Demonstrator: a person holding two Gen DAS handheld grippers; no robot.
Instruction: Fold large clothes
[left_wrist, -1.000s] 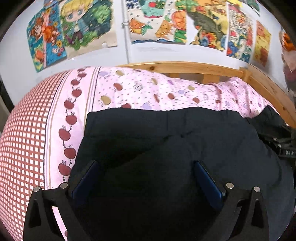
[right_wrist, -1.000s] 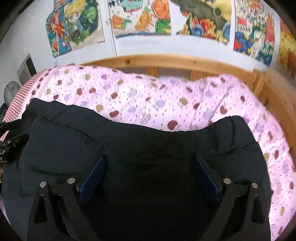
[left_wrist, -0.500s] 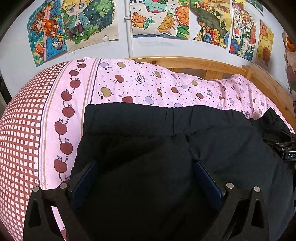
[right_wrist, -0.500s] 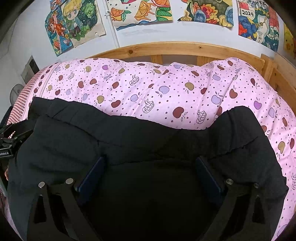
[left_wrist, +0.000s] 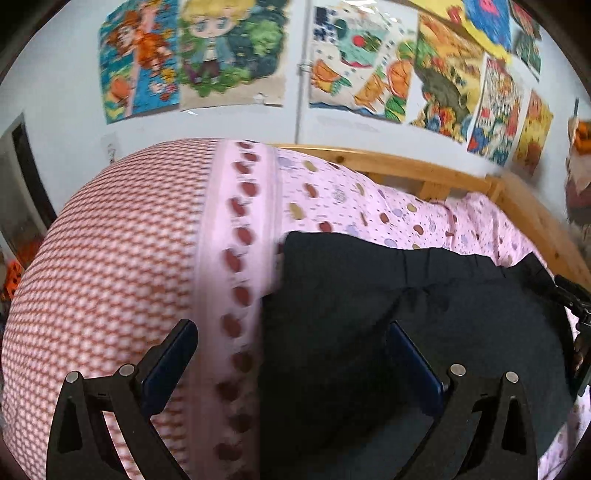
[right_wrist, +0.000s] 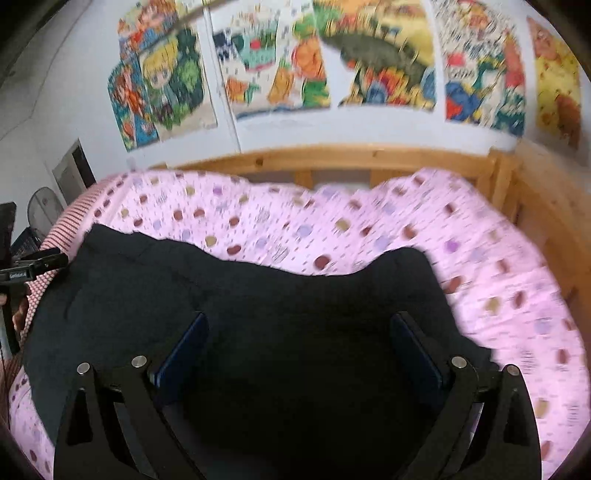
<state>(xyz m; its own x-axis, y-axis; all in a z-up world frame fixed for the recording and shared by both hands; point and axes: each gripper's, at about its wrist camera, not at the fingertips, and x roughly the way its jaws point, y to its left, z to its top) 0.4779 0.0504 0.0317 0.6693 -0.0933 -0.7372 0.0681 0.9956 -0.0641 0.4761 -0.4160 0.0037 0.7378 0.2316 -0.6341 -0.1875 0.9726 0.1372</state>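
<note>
A large black garment (left_wrist: 424, 314) lies folded on a pink apple-print bedspread (left_wrist: 351, 199). In the left wrist view my left gripper (left_wrist: 291, 350) is open and empty, over the garment's left edge, its left finger above the bedspread and its right finger above the cloth. In the right wrist view the garment (right_wrist: 258, 295) fills the lower middle, and my right gripper (right_wrist: 299, 343) is open and empty above it. Each view shows the other gripper at its edge.
A red-and-white checked band (left_wrist: 110, 258) of the bedding lies to the left. A wooden bed rail (right_wrist: 332, 162) runs along the far side and right (left_wrist: 535, 221). Colourful posters (right_wrist: 277, 62) hang on the white wall behind.
My left gripper has swung left, now straddling the garment's left edge instead of sitting over its middle. Both views have tilted up and blurred. Both grippers stay open.
</note>
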